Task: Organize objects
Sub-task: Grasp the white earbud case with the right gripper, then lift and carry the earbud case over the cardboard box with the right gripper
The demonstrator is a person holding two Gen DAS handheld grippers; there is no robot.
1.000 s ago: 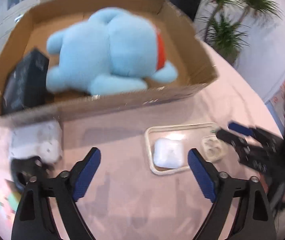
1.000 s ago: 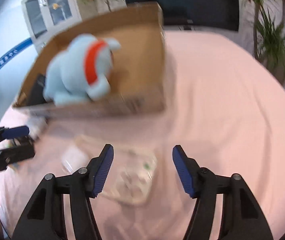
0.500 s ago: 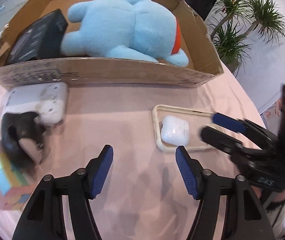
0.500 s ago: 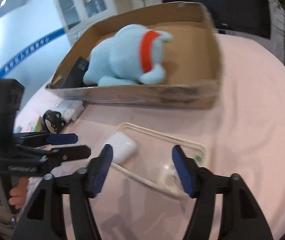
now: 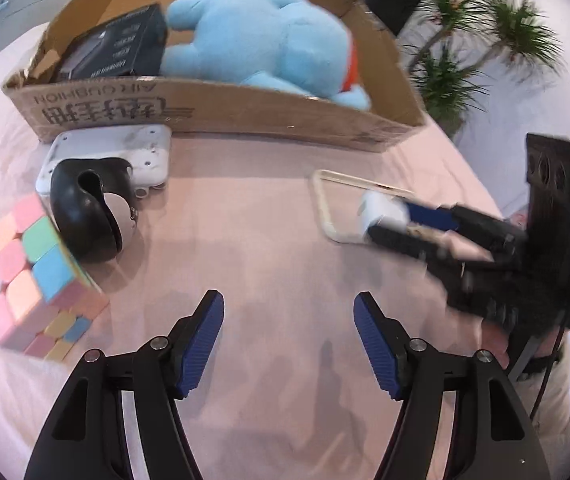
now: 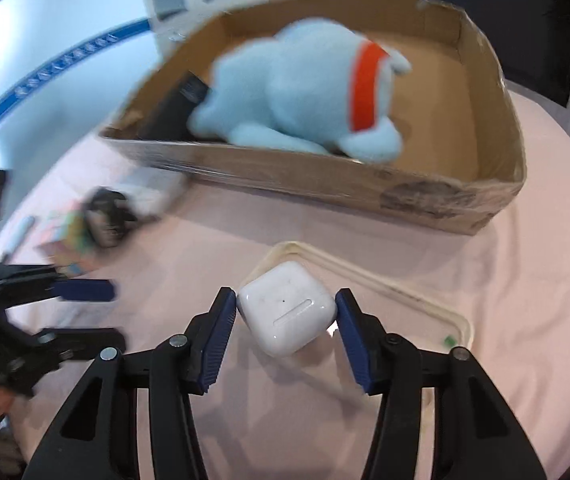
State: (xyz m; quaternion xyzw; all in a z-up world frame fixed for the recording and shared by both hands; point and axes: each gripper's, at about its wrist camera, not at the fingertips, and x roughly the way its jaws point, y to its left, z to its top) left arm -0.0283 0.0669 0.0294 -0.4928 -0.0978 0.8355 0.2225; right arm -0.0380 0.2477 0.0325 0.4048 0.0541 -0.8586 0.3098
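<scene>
A white earbud case (image 6: 287,307) lies on a clear phone case (image 6: 425,300) on the pink cloth. My right gripper (image 6: 287,316) is open with its two blue pads on either side of the earbud case, close to it; it also shows in the left wrist view (image 5: 385,220) around the earbud case (image 5: 379,210). My left gripper (image 5: 289,340) is open and empty above bare cloth. A cardboard box (image 5: 245,112) at the back holds a blue plush toy (image 5: 261,40) and a black box (image 5: 117,44).
Left of my left gripper lie a pastel puzzle cube (image 5: 29,272), a black and silver gadget (image 5: 89,216) and a white flat device (image 5: 113,152). A potted plant (image 5: 465,40) stands beyond the table's right edge.
My right gripper has moved forward to straddle the earbud case. My left gripper has drawn back and left, bringing the cube into view.
</scene>
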